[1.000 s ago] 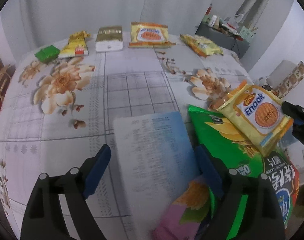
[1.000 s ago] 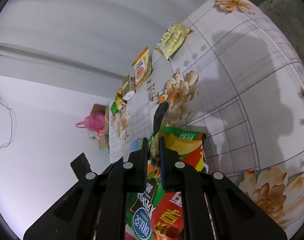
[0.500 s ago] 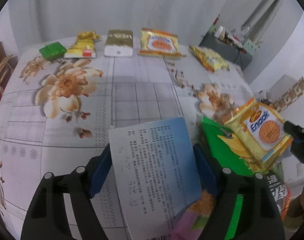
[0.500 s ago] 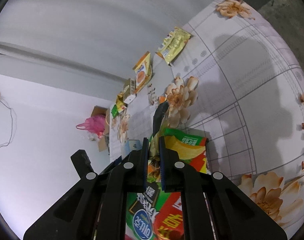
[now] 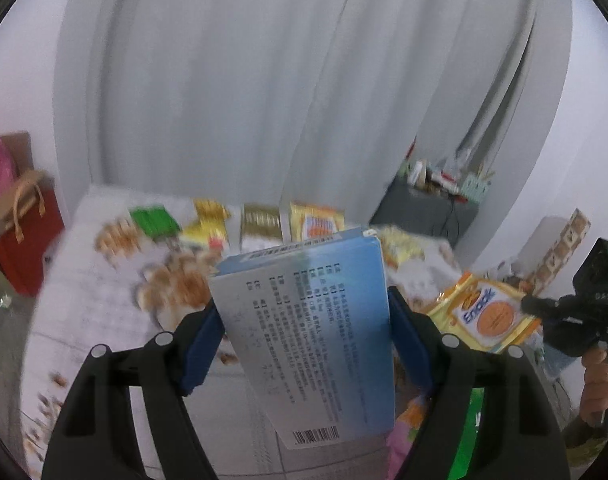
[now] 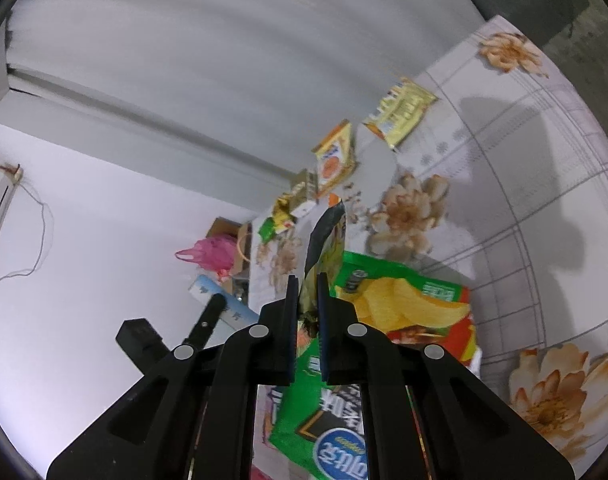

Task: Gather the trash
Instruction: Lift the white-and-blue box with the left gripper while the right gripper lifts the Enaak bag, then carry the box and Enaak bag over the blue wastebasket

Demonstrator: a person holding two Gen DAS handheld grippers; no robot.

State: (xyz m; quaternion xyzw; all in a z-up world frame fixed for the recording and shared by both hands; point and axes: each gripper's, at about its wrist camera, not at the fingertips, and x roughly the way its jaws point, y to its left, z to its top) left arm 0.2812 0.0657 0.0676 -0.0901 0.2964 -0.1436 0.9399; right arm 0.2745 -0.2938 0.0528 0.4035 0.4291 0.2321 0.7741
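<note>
Right now my left gripper (image 5: 304, 336) has its jaws clamped on a flat blue-and-white carton (image 5: 307, 344), lifted clear of the floral table (image 6: 523, 200) and tilted up toward the curtain, while my right gripper (image 6: 305, 320) has its jaws nearly shut on the edge of a yellow biscuit packet (image 5: 483, 314), which hangs in the air beside the carton. My worry, as I judge it, is the carton: I grip it only by its two long edges, and it looks smooth and light, so a quick swing could let it slide or twist out. The packet is thin foil pinched at one margin, so it may tear or slip free if I jerk it. Both loads sit close together, and I could knock one with the other. Below my right gripper lies one green chip bag (image 6: 403, 304), with something pink partly showing under it that I cannot make out. Along the far edge I count five pieces not yet collected: one green box (image 5: 154, 220), one crumpled yellow wrapper (image 5: 210, 222), one gold box (image 5: 262, 222), one orange biscuit packet (image 6: 333, 160), and one yellow packet (image 6: 401, 110).
</note>
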